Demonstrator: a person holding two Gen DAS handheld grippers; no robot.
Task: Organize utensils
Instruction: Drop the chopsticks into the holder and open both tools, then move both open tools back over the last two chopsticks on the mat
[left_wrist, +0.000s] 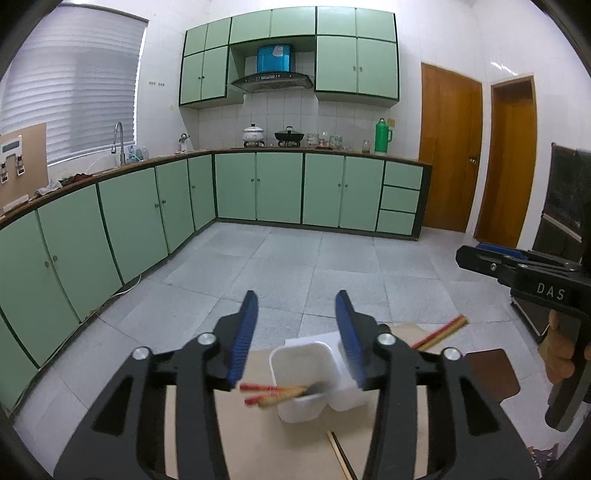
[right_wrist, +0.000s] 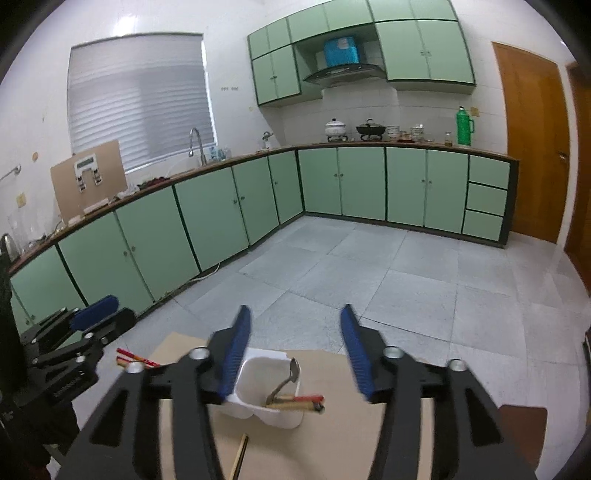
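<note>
Chopsticks (right_wrist: 301, 402) and a spoon (right_wrist: 286, 380) jut from the white holder (right_wrist: 258, 402), crowding its mouth, while the board (right_wrist: 332, 443) around it lies mostly open.

Left claw (left_wrist: 297, 306), right claw (right_wrist: 295, 321): both parted, empty.

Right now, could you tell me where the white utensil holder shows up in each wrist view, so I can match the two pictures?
Left wrist view: the white utensil holder sits low centre, between the left gripper's open fingers.
Right wrist view: it is low, left of centre, partly behind the right gripper's left finger.
Shared landmark: the green thermos on the far counter.
</note>
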